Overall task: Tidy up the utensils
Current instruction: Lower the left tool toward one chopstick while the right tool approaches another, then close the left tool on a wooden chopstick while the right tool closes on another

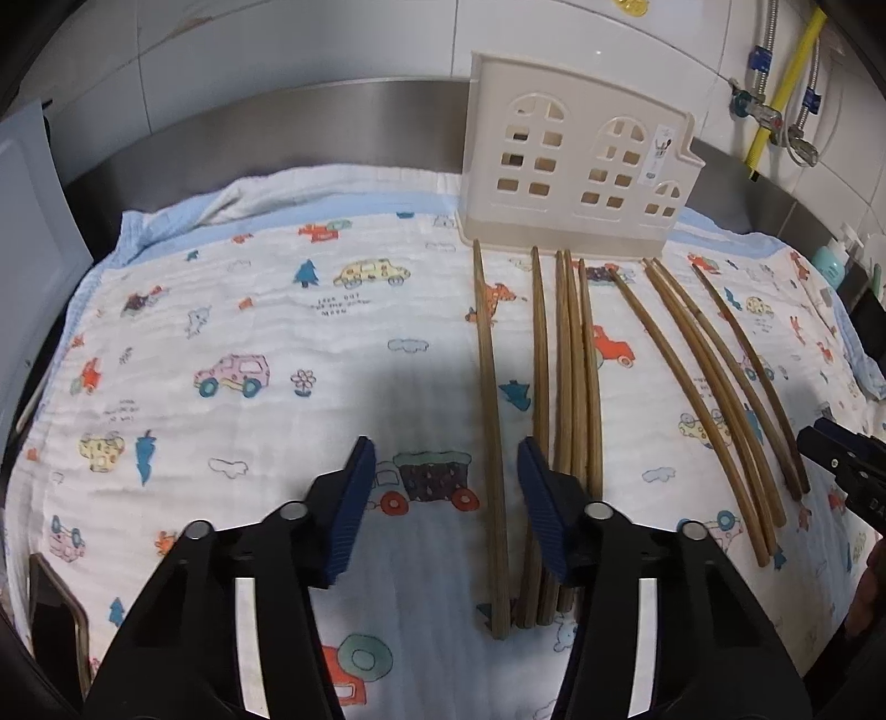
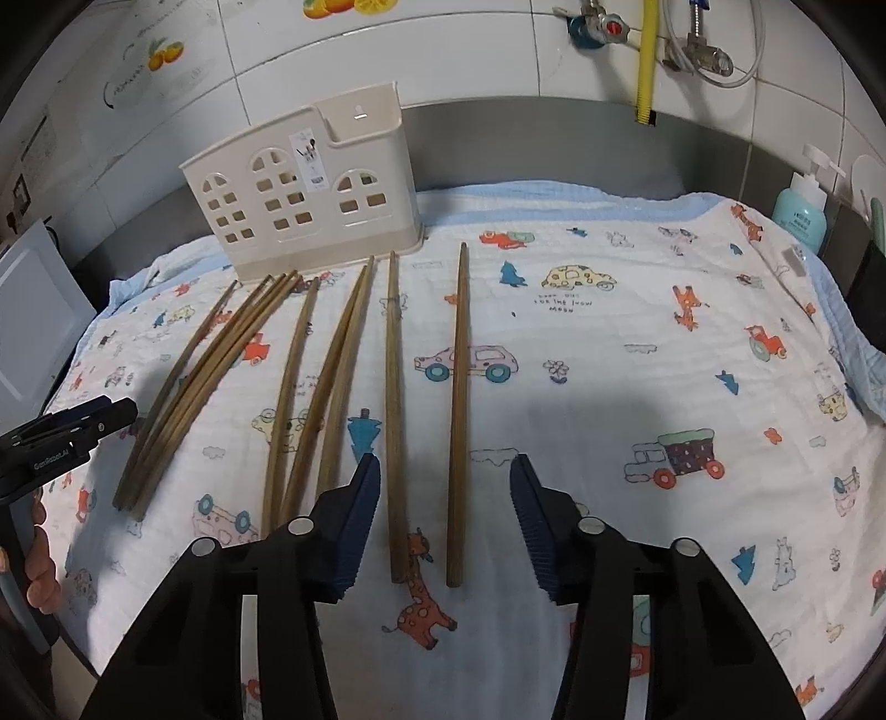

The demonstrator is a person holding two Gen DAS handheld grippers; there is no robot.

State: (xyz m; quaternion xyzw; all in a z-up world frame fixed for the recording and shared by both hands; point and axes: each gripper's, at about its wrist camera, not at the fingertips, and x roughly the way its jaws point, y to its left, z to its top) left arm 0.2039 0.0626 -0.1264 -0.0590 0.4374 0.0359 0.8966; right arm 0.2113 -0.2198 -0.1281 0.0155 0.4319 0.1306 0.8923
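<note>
Several brown wooden chopsticks (image 1: 573, 376) (image 2: 343, 382) lie side by side on a cartoon-print cloth (image 1: 249, 332) (image 2: 637, 360), pointing at a cream house-shaped utensil holder (image 1: 570, 160) (image 2: 302, 188) standing upright at the back. My left gripper (image 1: 443, 471) is open and empty above the cloth, with one chopstick (image 1: 490, 421) lying between its fingers. My right gripper (image 2: 446, 493) is open and empty, above two separate chopsticks (image 2: 457, 410). Each gripper shows at the edge of the other's view (image 1: 841, 465) (image 2: 66, 432).
A steel counter backsplash (image 1: 304, 116) and a tiled wall with pipes and valves (image 2: 645, 50) stand behind. A teal pump bottle (image 2: 800, 205) stands at the back right. A white board (image 1: 27, 243) leans at the left. A dark metal-rimmed thing (image 1: 55, 615) lies at the near left.
</note>
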